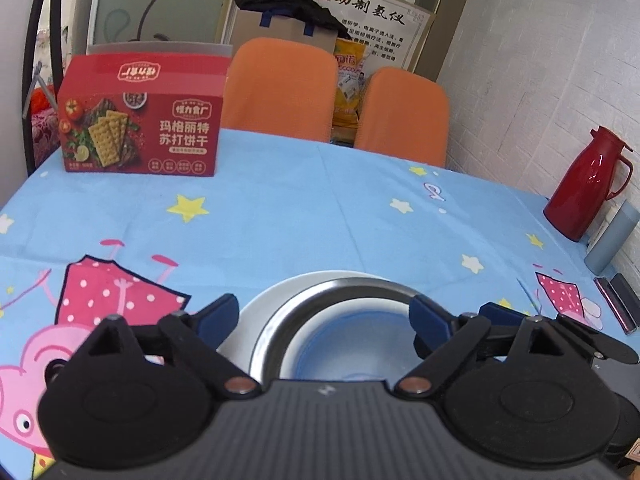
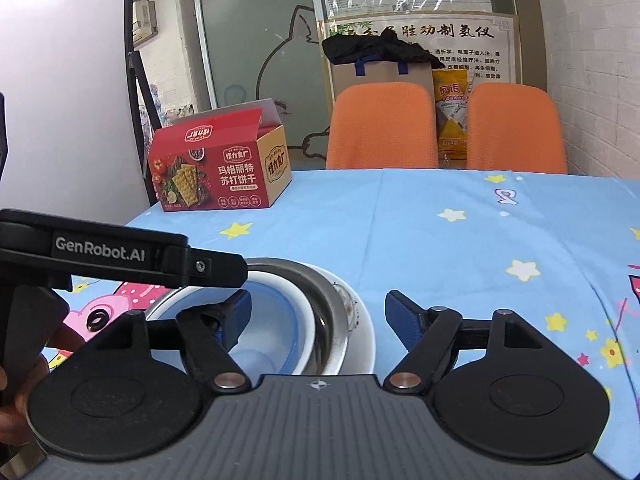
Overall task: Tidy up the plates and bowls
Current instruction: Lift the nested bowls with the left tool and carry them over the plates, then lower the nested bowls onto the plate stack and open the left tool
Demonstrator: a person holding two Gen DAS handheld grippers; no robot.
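Nested to save space, the blue-rimmed bowl (image 2: 276,320) sits inside the steel bowl (image 1: 340,292) on the white plate (image 2: 362,332), with the left gripper (image 1: 324,316) and right gripper (image 2: 318,314) both released around that plate.

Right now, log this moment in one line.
stack: blue bowl in steel bowl on white plate | left gripper: open | right gripper: open

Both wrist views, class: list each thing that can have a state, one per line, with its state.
Left gripper: open, holding nothing.
Right gripper: open, holding nothing.
Blue-rimmed bowl: nested inside the steel bowl.
Steel bowl: upright, sitting on the white plate.
White plate: flat on the tablecloth, bottom of the stack.
Cracker box: lid flap open.
Red jug: upright, lid on.
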